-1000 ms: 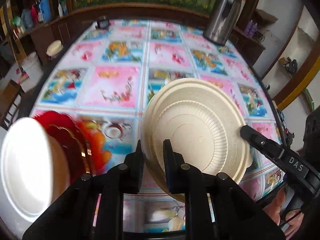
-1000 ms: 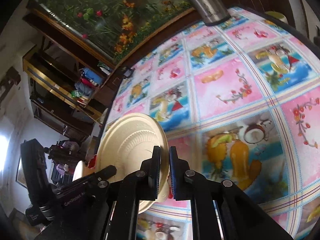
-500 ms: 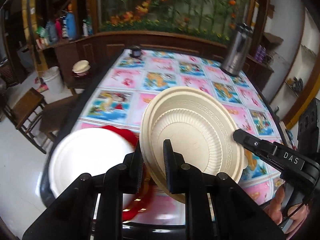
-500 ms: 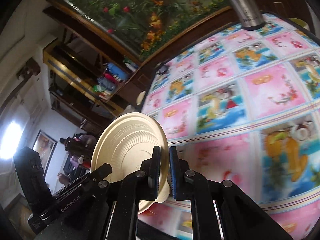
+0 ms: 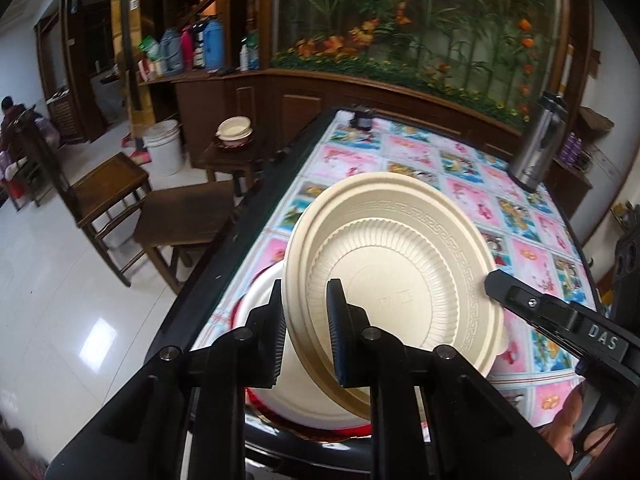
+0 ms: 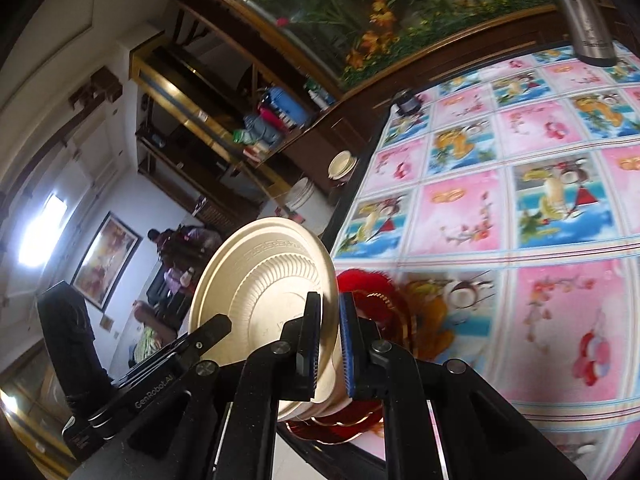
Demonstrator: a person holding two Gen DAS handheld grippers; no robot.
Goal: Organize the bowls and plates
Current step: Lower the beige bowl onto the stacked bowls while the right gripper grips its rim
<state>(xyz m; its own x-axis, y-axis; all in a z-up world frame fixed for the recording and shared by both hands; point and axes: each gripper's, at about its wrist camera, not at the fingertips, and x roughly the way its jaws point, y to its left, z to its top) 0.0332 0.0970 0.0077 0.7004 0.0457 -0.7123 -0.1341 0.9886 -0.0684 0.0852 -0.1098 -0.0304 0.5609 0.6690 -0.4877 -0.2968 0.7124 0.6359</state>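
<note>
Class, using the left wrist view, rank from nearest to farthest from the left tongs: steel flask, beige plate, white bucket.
1. Beige plate, clamped in the left tongs.
2. White bucket, on the floor, far left.
3. Steel flask, on the table's far right corner.

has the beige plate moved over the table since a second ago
Yes. The beige plate, shut in both grippers, has travelled toward the table's left near corner, and now hangs over the white plate lying on the red one.
</note>
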